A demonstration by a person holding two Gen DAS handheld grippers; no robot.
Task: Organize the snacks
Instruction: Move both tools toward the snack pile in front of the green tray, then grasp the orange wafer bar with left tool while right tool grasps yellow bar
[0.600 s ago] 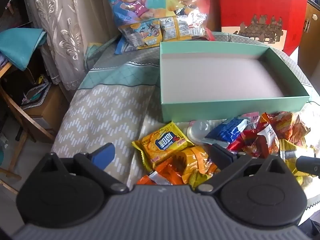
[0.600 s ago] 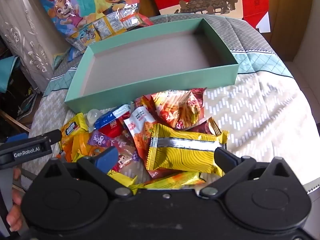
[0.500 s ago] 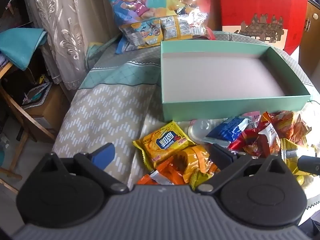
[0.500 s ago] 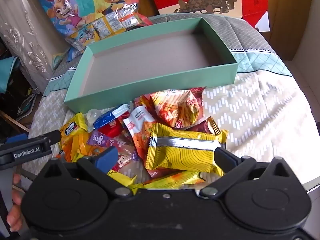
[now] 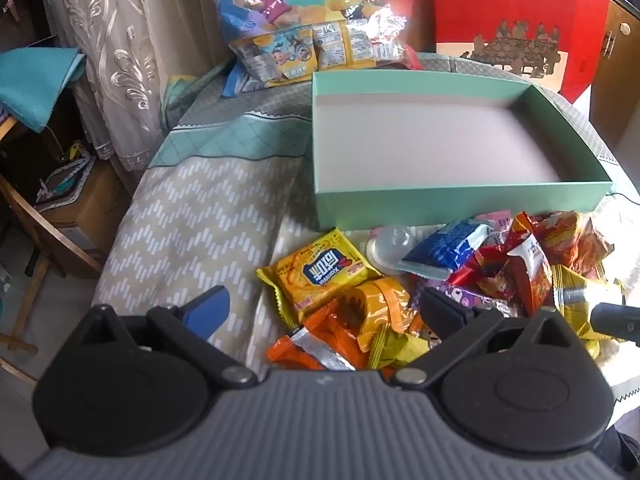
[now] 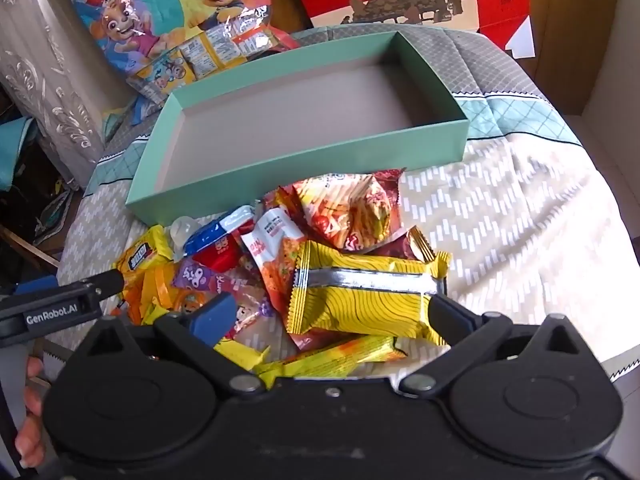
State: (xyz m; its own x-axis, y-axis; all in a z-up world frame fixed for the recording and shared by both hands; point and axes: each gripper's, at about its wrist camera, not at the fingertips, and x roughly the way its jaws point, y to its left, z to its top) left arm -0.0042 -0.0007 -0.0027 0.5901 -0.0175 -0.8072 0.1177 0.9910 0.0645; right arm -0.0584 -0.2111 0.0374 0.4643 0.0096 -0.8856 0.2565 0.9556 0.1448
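Both grippers are held spread wide over a heap of snack packets, and nothing is clamped by either.

In the left wrist view, the left gripper [image 5: 324, 306] is angled down over the near left edge of the heap. Between its fingers [image 5: 208, 310] an orange packet [image 5: 320, 344] and a crumpled yellow wrapper [image 5: 380, 308] are seen, untouched by the pads. Just ahead of the fingers a yellow packet [image 5: 320, 272] with a blue label is lying flat. Further ahead and to the right, a blue packet [image 5: 448, 244] and a clear cup [image 5: 390, 242] are found. Beyond them the green box [image 5: 460, 204] stands on the desk, with no snack inside it. The tip of the other gripper is visible at the right edge.

In the right wrist view, the right gripper [image 6: 328, 316] is pointed down at the right side of the heap. A big yellow packet [image 6: 360, 300] with a silver seam is lying between the fingers [image 6: 212, 314], nearer the right one; contact cannot be told. Under it a thin yellow packet [image 6: 332, 356] is partly covered. Ahead of the fingers a red patterned bag [image 6: 352, 208] is resting against the near wall of the green box [image 6: 304, 168]. To the left, the left gripper [image 6: 56, 308] is seen reaching in from the side, with a hand [image 6: 30, 416] below it.

The heap is spread on a patterned cloth [image 6: 500, 232] over the desk.
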